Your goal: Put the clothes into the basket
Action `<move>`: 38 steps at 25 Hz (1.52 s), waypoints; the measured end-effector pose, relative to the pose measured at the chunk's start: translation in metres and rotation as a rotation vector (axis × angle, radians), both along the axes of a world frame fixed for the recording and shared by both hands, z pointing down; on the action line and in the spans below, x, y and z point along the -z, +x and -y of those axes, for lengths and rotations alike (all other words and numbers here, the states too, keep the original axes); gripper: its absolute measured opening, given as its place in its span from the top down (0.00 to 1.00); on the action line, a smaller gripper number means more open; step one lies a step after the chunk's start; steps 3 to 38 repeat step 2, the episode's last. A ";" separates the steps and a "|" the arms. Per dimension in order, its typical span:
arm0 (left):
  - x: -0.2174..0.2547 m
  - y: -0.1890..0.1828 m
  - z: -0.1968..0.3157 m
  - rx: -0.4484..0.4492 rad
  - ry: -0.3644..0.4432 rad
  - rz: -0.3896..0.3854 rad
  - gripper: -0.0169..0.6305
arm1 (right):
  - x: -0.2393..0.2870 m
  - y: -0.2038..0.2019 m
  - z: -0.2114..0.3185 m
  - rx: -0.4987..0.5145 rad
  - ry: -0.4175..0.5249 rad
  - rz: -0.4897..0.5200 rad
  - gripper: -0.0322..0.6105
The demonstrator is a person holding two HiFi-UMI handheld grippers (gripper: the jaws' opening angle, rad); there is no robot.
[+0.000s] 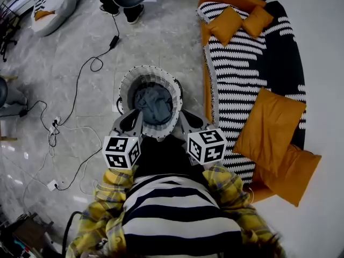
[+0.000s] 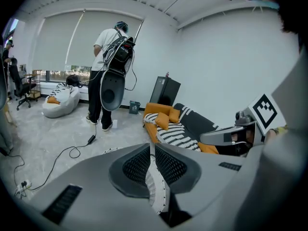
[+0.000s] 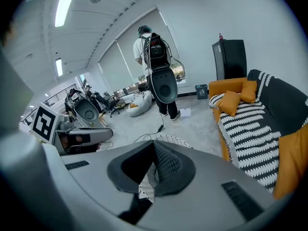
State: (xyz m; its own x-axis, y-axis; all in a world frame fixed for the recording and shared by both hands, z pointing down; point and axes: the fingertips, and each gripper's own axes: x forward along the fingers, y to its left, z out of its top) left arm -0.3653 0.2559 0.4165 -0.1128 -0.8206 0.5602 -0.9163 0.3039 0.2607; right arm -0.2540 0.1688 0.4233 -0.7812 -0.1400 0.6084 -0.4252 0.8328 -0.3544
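Over the grey floor, bluish-grey clothes lie crumpled inside the black-and-white woven basket, whose rim the left gripper and right gripper each clamp, jaws nearly together.

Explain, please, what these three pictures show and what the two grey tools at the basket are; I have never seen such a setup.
There is no robot: a person wears a head camera and holds a two-jaw gripper in each hand. The downward picture is the head view; the other two come from cameras riding on each gripper, looking along its jaws. The left gripper and right gripper are each shut on the rim of a woven basket, on opposite sides. A grey-blue garment lies inside. A sofa with orange cushions stands to the right.
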 end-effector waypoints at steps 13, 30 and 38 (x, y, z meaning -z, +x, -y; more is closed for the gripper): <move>-0.001 0.000 0.003 -0.005 0.000 0.001 0.91 | -0.001 -0.001 0.002 -0.005 -0.002 0.002 0.91; -0.001 0.000 0.003 -0.005 0.000 0.001 0.91 | -0.001 -0.001 0.002 -0.005 -0.002 0.002 0.91; -0.001 0.000 0.003 -0.005 0.000 0.001 0.91 | -0.001 -0.001 0.002 -0.005 -0.002 0.002 0.91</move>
